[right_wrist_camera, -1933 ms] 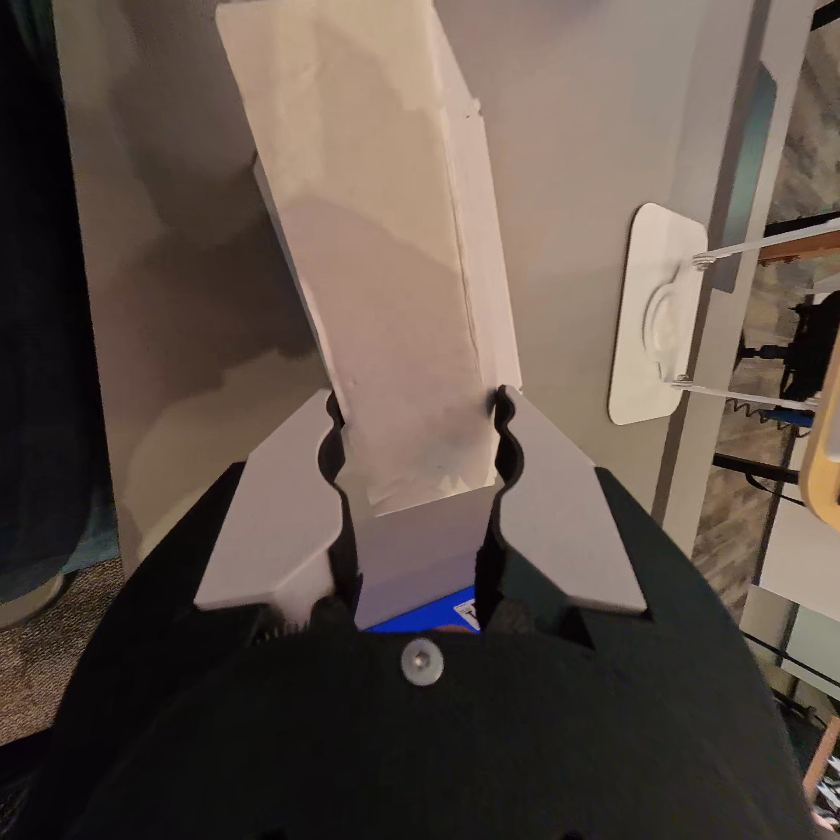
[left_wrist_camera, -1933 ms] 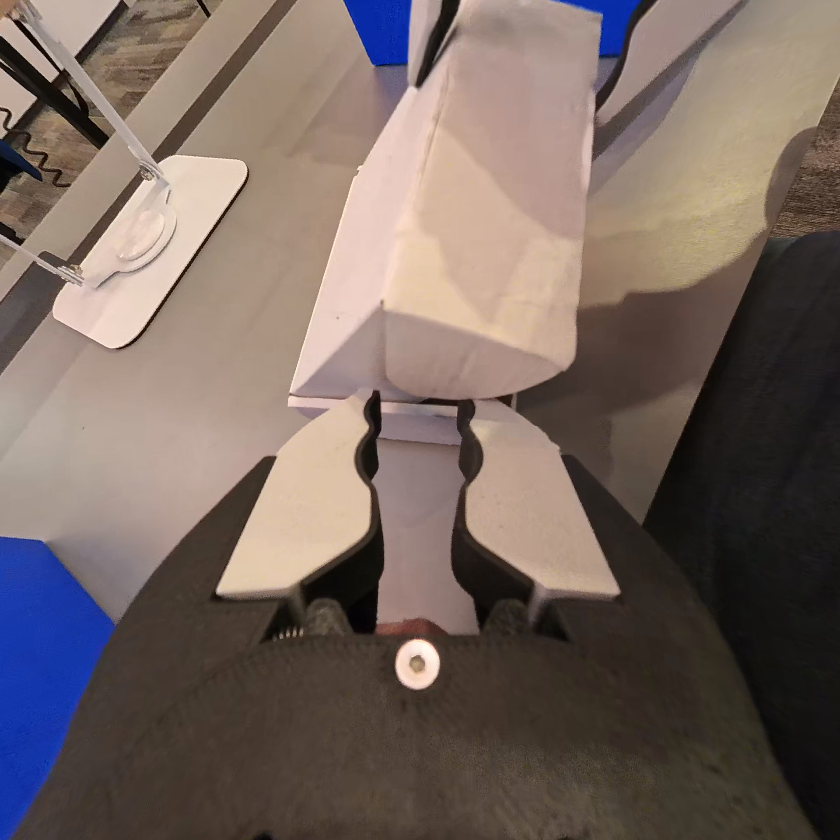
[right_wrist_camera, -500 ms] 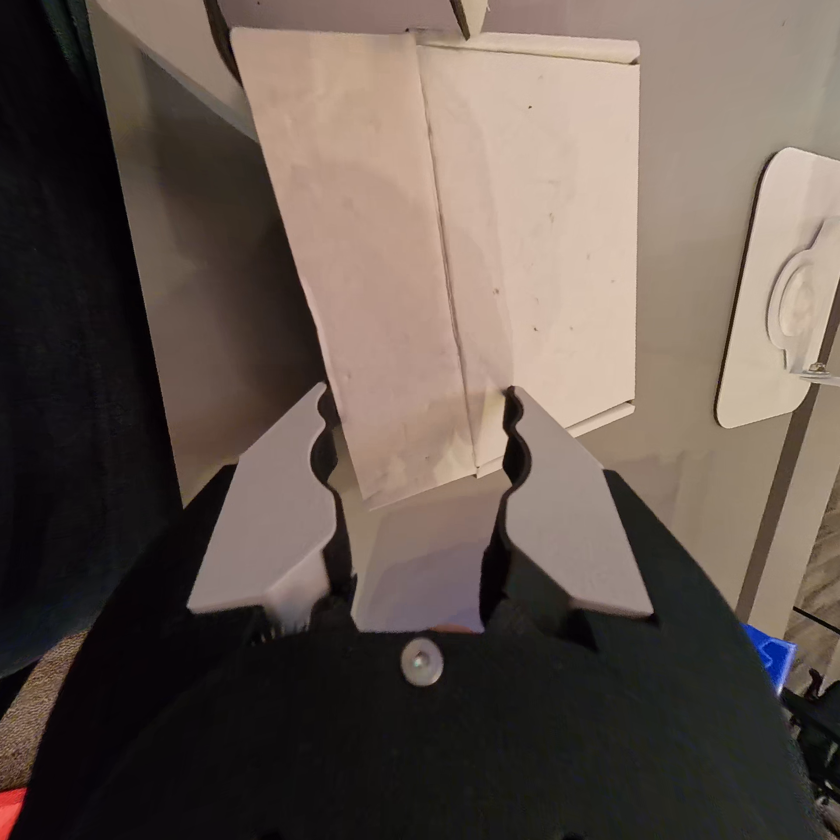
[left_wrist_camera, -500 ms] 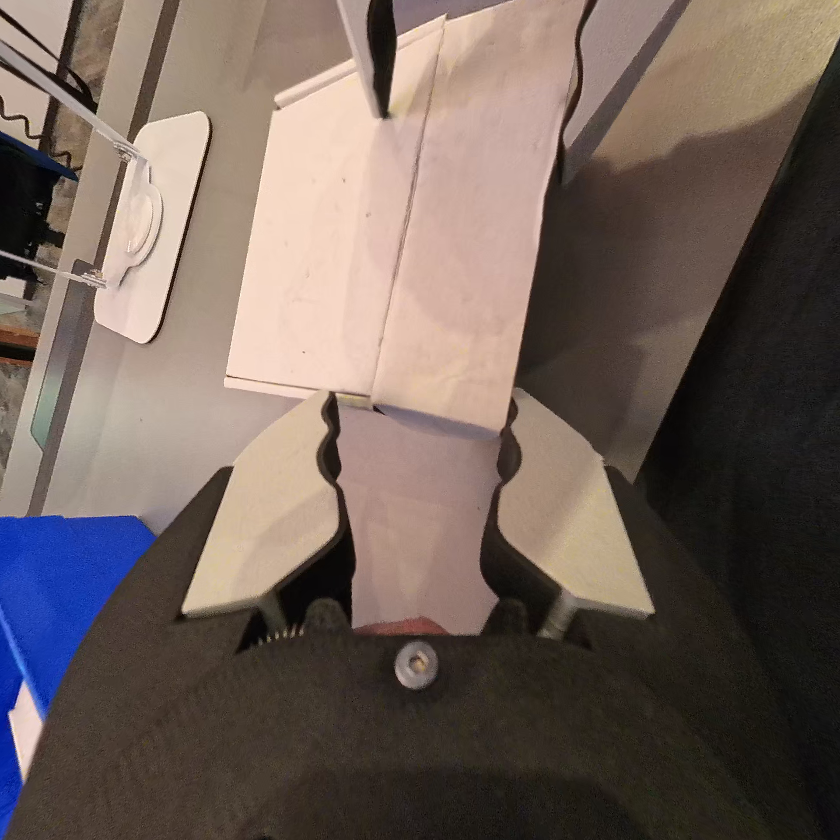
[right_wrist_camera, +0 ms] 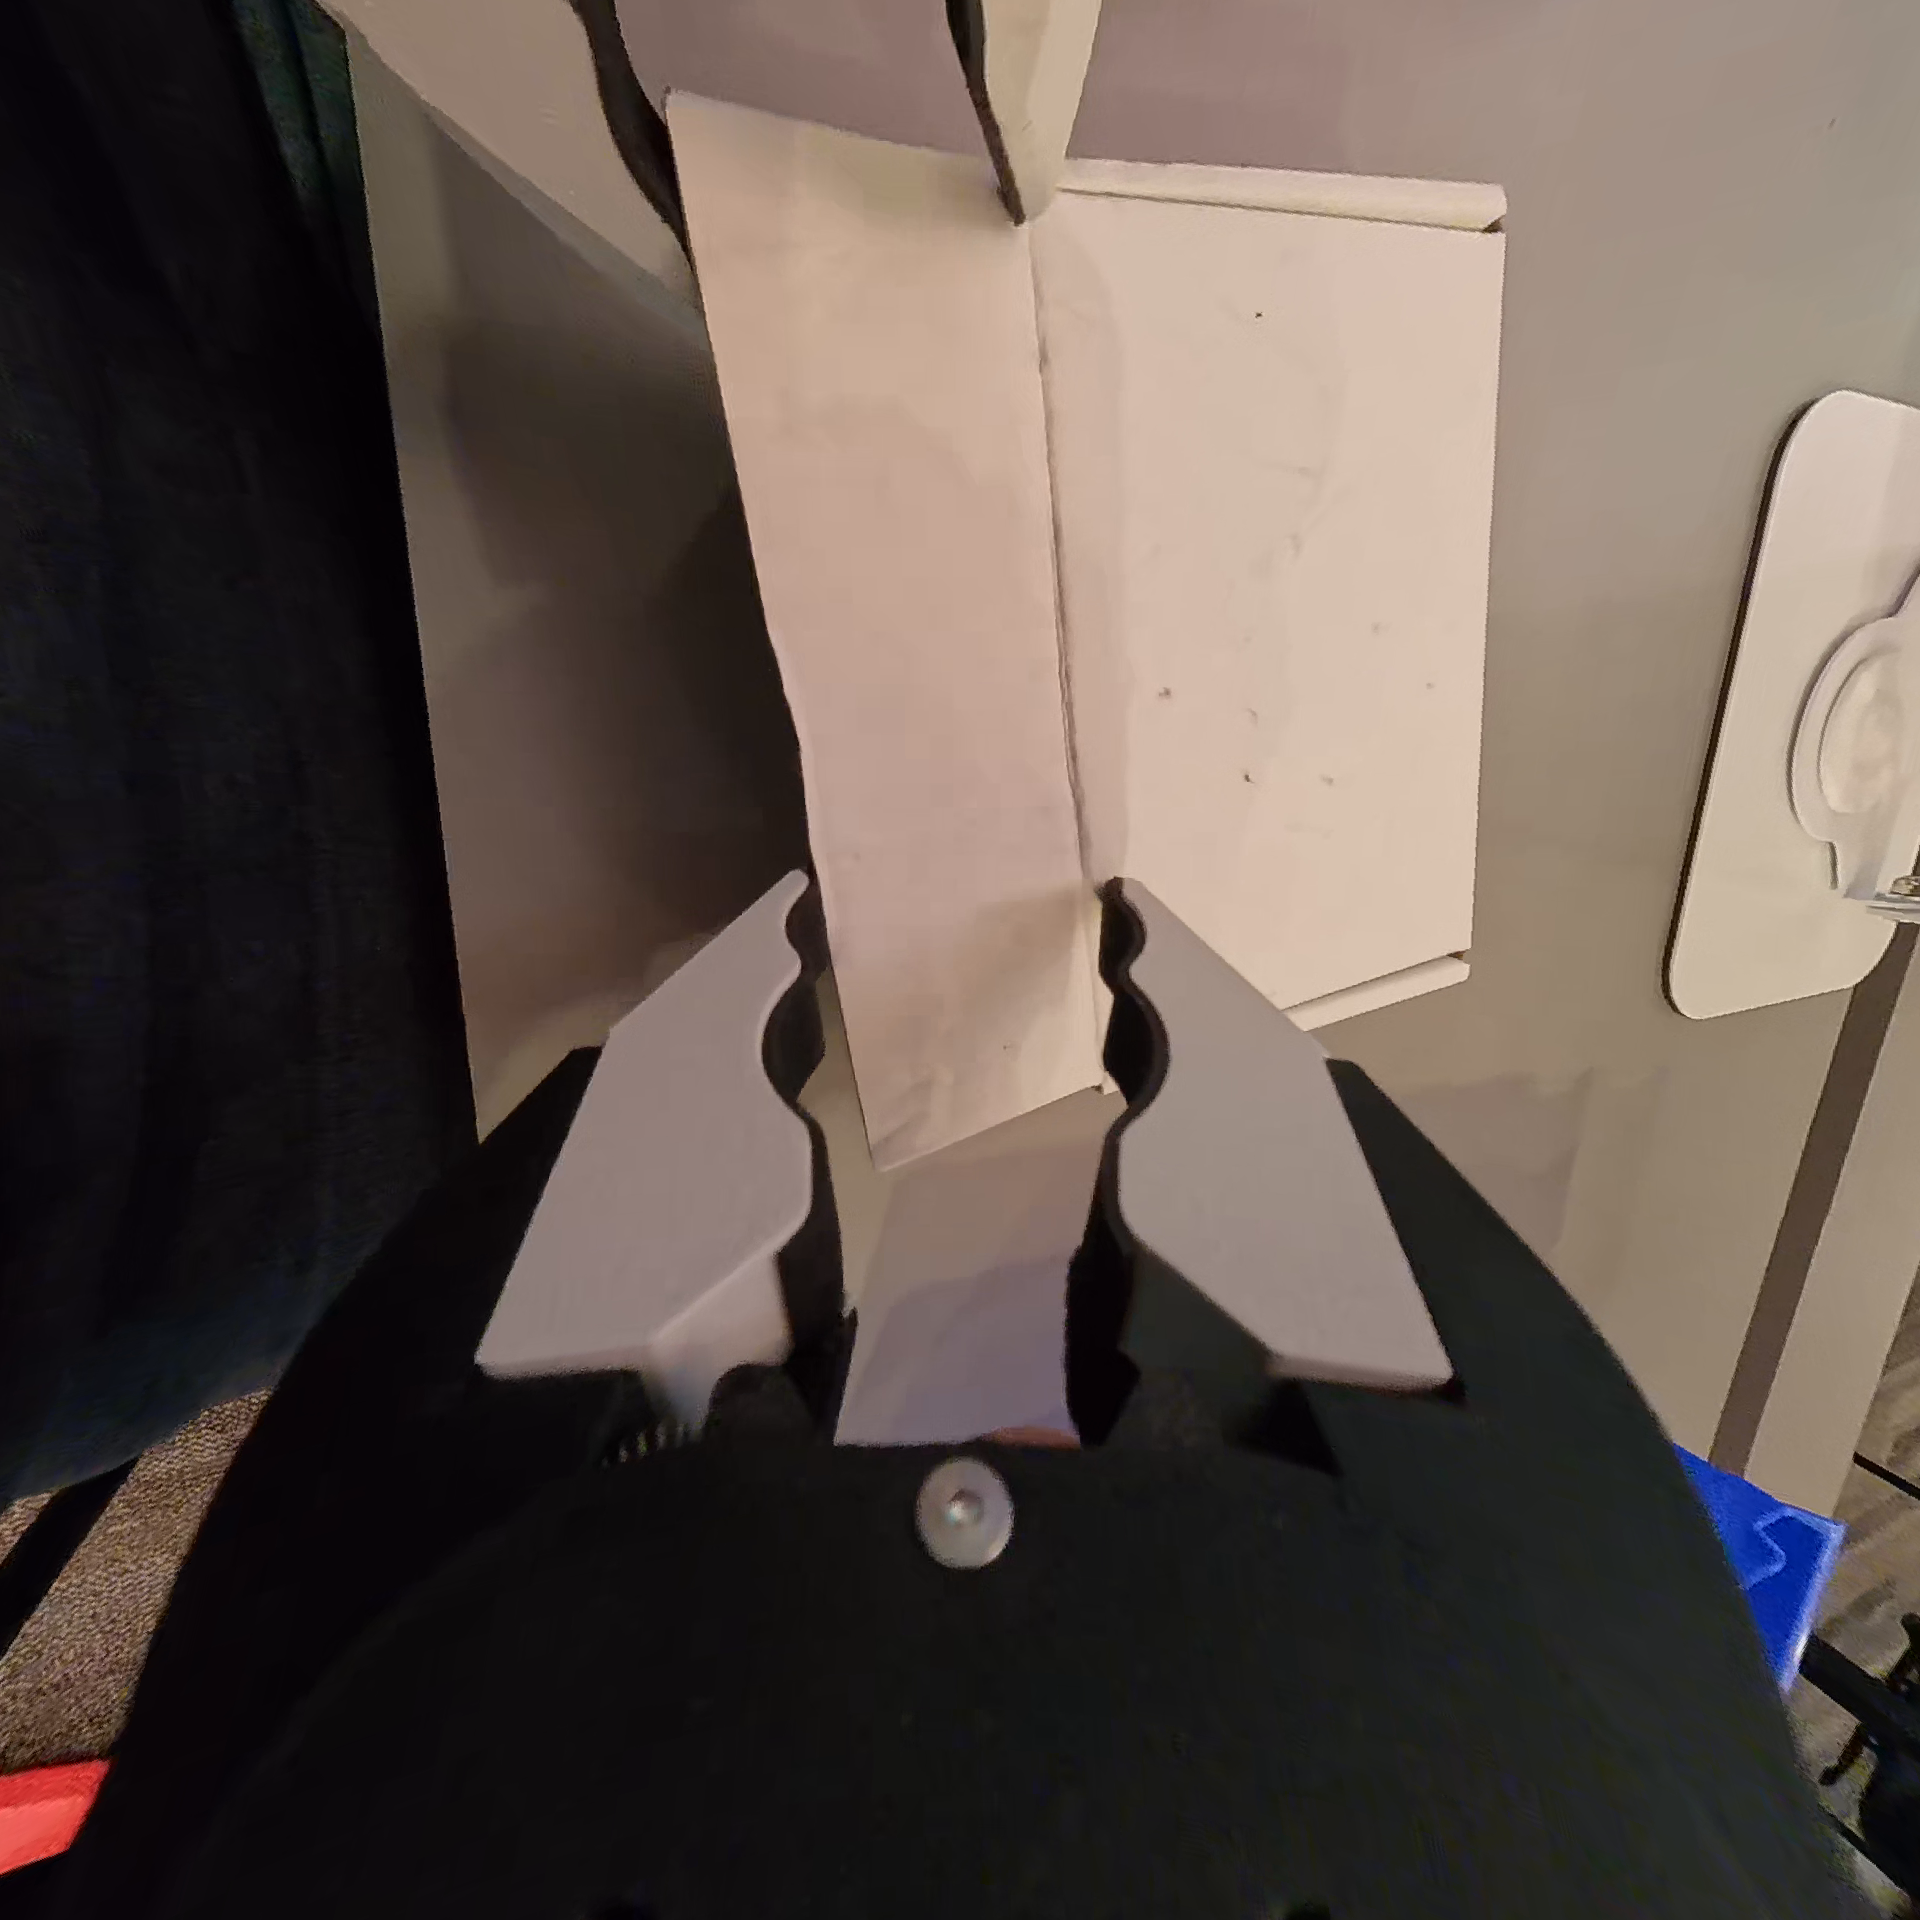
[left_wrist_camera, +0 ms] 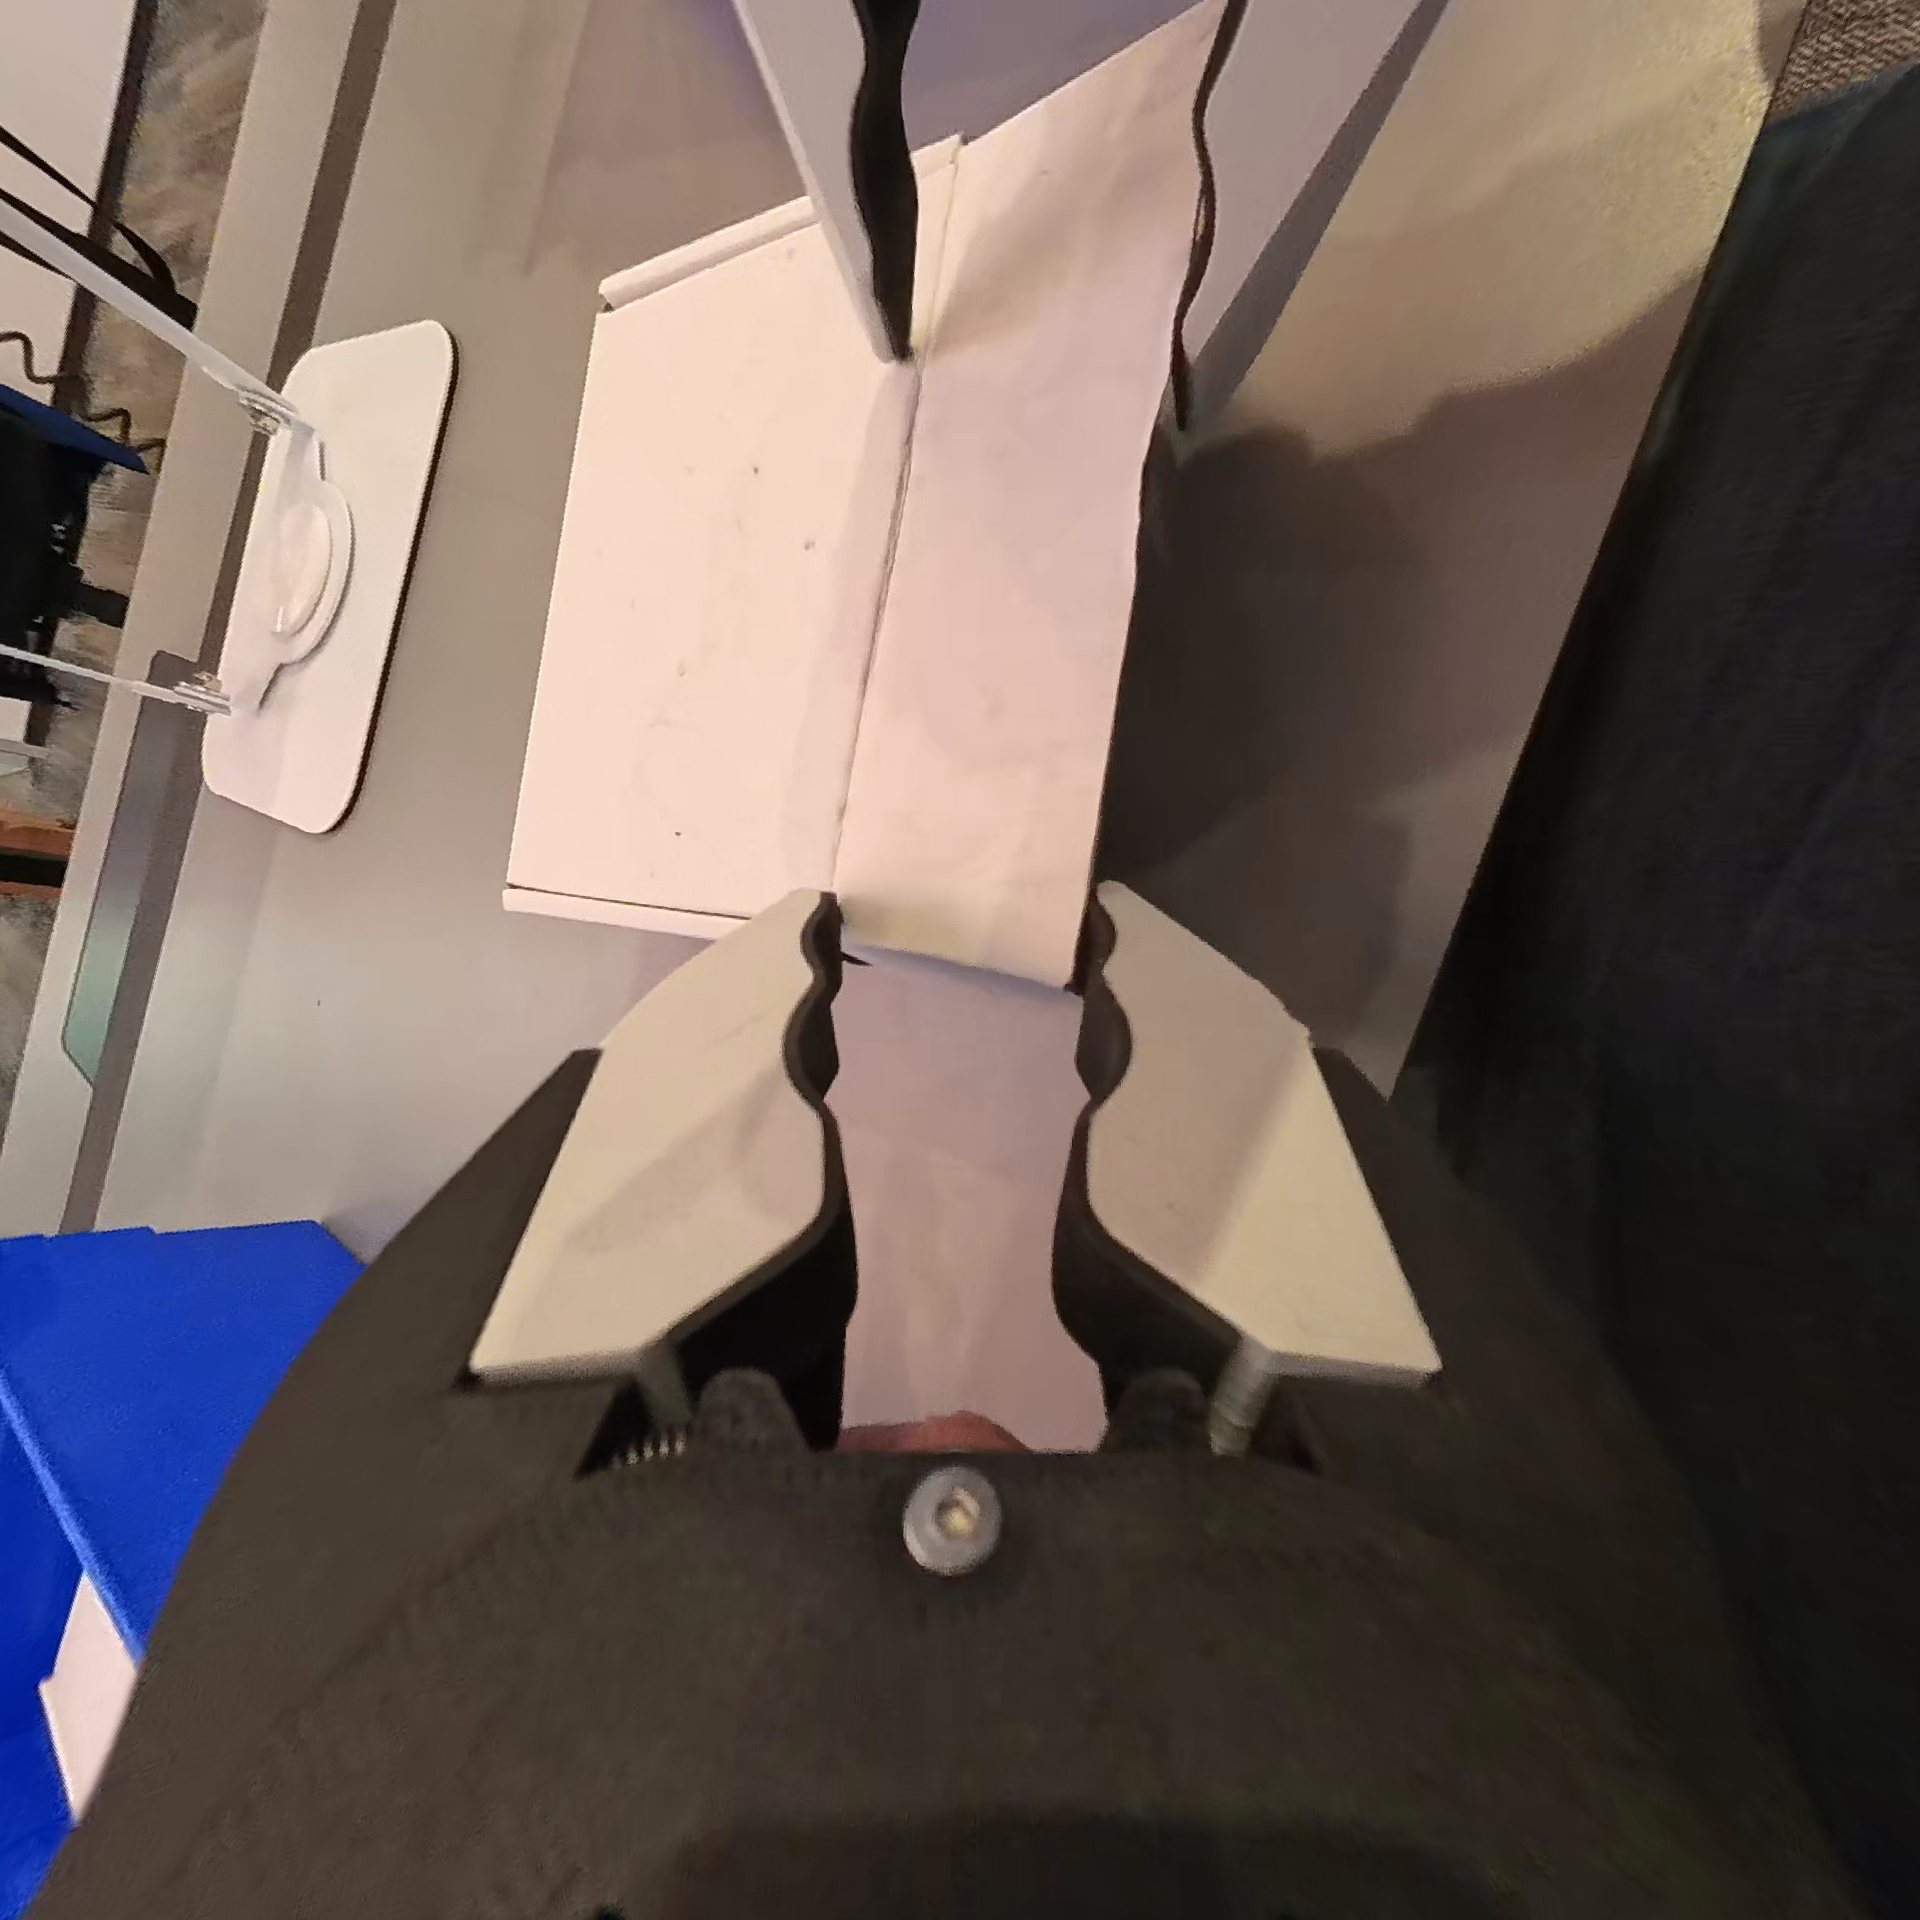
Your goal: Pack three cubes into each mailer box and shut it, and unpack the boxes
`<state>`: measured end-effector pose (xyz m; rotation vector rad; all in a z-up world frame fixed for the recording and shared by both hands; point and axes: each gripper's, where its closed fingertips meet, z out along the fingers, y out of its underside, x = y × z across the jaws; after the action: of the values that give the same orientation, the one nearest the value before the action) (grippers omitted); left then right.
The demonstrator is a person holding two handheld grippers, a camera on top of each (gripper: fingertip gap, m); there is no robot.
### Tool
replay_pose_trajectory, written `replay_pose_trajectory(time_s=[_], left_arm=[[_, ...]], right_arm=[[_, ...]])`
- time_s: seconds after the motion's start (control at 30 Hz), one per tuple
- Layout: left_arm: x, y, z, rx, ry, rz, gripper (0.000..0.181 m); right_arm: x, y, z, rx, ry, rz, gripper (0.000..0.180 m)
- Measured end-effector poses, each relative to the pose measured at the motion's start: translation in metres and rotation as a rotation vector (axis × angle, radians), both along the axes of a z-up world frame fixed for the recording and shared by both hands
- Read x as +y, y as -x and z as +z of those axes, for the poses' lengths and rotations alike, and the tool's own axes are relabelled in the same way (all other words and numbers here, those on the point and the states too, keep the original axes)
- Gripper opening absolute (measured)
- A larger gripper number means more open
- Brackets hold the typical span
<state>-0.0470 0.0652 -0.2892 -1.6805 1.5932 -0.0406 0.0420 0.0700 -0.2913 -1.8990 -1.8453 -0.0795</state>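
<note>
A white mailer box lies on the grey table [left_wrist_camera: 364, 1039], its lid [left_wrist_camera: 717, 582] down flat. The lid's front flap [left_wrist_camera: 1008, 623] runs along the side nearest a person. My left gripper [left_wrist_camera: 961, 909] has its jaws around one end of the flap, one fingertip at the fold line and the other at the free edge. My right gripper [right_wrist_camera: 956, 894] holds the opposite end of the flap [right_wrist_camera: 914, 623] the same way, beside the lid [right_wrist_camera: 1268, 623]. Each gripper shows at the top of the other's view, the right one [left_wrist_camera: 1039, 384] and the left one [right_wrist_camera: 842, 197]. No cubes are visible.
A white base plate with a clear stand [left_wrist_camera: 312, 582] lies beyond the box, also in the right wrist view [right_wrist_camera: 1808, 727]. A blue bin [left_wrist_camera: 125, 1455] is by my left gripper. A person in dark clothing [left_wrist_camera: 1714, 935] stands at the table's near edge. A red object [right_wrist_camera: 42, 1808] shows low left.
The raised, curled lid has come down flat onto the box. Both grippers have swung to look down on it, and their jaws have narrowed onto the flap ends over the last half second.
</note>
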Motion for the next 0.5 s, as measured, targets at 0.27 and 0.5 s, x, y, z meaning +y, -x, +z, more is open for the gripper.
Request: replay_pose_trajectory(time_s=[0.27,0.5], left_arm=[[0.003,0.001,-0.004,0.014,0.005,0.014,0.043],[-0.001,0.002,-0.005,0.006,0.054,0.023,0.056]], right_arm=[[0.001,0.001,-0.001,0.001,0.008,-0.009,0.051],[-0.003,0.002,0.011,0.142,0.092,-0.057,0.064]])
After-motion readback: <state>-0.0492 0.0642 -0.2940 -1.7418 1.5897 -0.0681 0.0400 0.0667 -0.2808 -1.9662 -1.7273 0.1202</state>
